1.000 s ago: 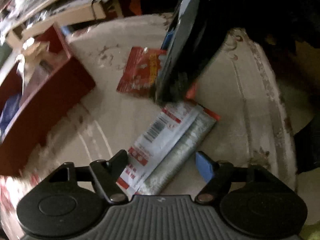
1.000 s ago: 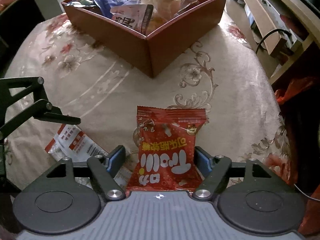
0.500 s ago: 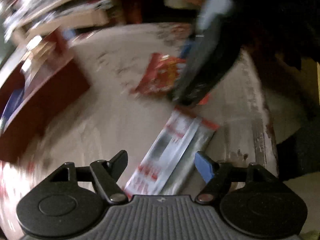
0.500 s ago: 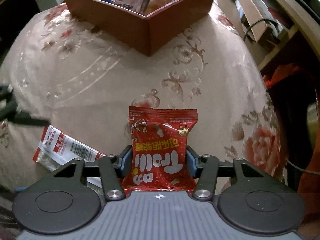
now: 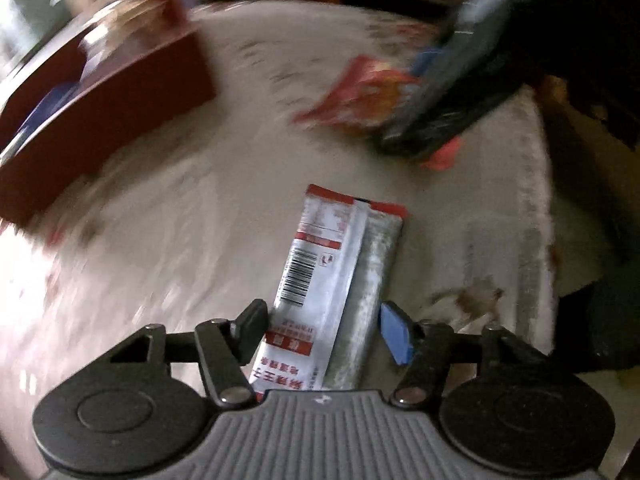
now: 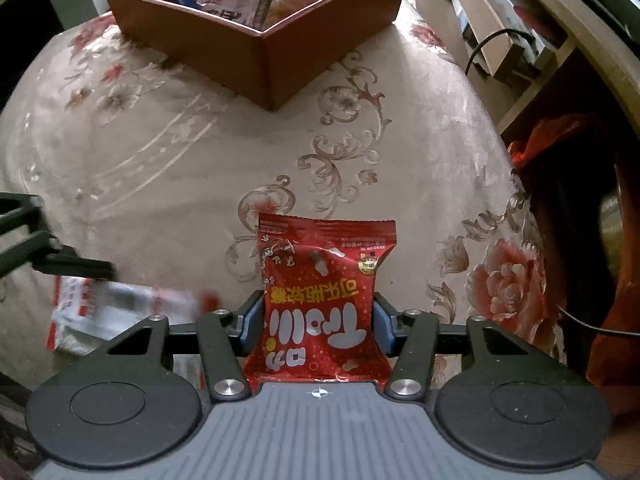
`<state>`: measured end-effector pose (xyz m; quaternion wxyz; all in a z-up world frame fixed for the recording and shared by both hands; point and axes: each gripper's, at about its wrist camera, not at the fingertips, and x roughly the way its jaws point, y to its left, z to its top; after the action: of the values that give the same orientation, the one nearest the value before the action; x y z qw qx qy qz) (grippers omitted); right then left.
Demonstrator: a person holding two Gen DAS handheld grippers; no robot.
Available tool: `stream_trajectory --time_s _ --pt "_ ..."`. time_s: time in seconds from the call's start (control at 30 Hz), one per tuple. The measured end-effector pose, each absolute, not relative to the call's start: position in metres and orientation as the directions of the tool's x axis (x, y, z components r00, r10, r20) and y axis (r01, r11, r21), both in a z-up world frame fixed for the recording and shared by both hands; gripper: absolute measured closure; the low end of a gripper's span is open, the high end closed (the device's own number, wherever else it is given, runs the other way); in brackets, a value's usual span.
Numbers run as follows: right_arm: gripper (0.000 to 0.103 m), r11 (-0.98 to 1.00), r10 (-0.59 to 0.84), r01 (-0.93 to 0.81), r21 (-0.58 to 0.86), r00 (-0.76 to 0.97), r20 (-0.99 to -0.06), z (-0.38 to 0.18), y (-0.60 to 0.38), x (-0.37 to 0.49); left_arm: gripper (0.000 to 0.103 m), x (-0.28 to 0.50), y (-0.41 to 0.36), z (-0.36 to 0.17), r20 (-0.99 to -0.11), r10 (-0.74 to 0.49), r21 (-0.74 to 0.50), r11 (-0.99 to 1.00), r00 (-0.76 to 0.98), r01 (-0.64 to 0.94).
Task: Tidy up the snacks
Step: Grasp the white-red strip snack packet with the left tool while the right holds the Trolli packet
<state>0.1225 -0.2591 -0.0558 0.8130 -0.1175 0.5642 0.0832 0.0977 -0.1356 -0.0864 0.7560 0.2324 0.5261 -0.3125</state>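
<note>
A long white packet point(image 5: 320, 280) with red bands and a barcode lies on the tablecloth between the fingers of my left gripper point(image 5: 324, 328). Its jaws are closing: the left finger touches the packet's edge and the blue right pad point(image 5: 394, 332) stands a sliver off. The packet lies flat and unsqueezed. My right gripper point(image 6: 318, 324) is shut on a red snack packet point(image 6: 324, 292) with white and yellow lettering, its blue pads pressing both sides. The left wrist view shows that red packet point(image 5: 360, 96), blurred, under the dark right gripper body point(image 5: 448, 92). The white packet point(image 6: 112, 312) shows low left in the right wrist view.
A red-brown box point(image 6: 304, 60) holding several snack bags stands at the far side of the round table with the floral cloth point(image 6: 180, 160). A wooden shelf unit with cables point(image 6: 520, 40) and a red bag point(image 6: 552, 136) stand off the table's right edge.
My right gripper closed on the red packet. My left gripper rolled into line with the white packet, and its jaws narrowed around it.
</note>
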Motion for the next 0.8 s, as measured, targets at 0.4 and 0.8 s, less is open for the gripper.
stream_trajectory --time_s 0.4,0.8 --pt "0.041 0.948 0.013 -0.303 -0.101 0.351 -0.936 -0.059 -0.219 0.111 0.009 0.109 -0.079 -0.092 -0.921 -0.091 0.083 0.904 0.379 0.420" --pt "0.007 0.974 -0.045 -0.185 -0.132 0.412 -0.910 -0.067 -0.221 0.097 0.000 0.117 -0.068 -0.098 -0.923 -0.102 0.038 0.936 0.371 0.350"
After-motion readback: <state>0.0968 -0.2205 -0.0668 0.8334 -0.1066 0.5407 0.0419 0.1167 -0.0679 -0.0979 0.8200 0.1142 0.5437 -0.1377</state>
